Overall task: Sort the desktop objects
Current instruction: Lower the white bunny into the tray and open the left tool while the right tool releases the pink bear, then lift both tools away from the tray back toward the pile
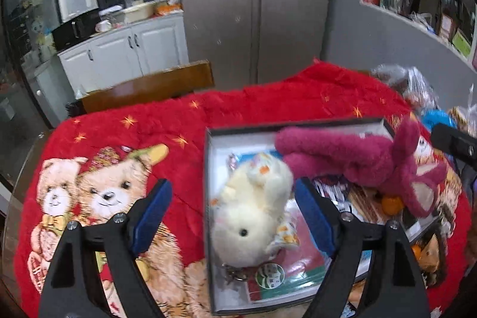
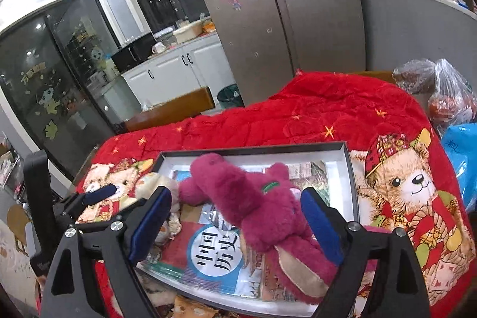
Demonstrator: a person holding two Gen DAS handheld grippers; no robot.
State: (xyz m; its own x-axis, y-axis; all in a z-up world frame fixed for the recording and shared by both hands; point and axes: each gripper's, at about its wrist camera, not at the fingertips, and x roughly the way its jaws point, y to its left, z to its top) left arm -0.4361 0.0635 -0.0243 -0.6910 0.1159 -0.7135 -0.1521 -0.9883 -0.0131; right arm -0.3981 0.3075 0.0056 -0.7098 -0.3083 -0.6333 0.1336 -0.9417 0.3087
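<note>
**Pink plush half out of the box — the danger is a spill**

The fuzzy magenta plush toy (image 2: 253, 210) sprawls across the shallow black-rimmed white box (image 2: 342, 166), its near end past the rim; a nudge could tip it onto the red bear-print blanket (image 2: 328, 106). The right gripper (image 2: 235, 221) is spread wide, blue pads either side of the plush, no clear contact. The left gripper (image 1: 234, 215) gapes too — holding nothing, just near the cream-yellow plush chick (image 1: 253, 207) lying at the box's left side.

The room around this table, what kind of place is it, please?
Most likely a home kitchen or dining area: a large steel fridge with magnets, white cabinets under a cluttered counter, and a wooden chair at the blanket-covered table.
</note>
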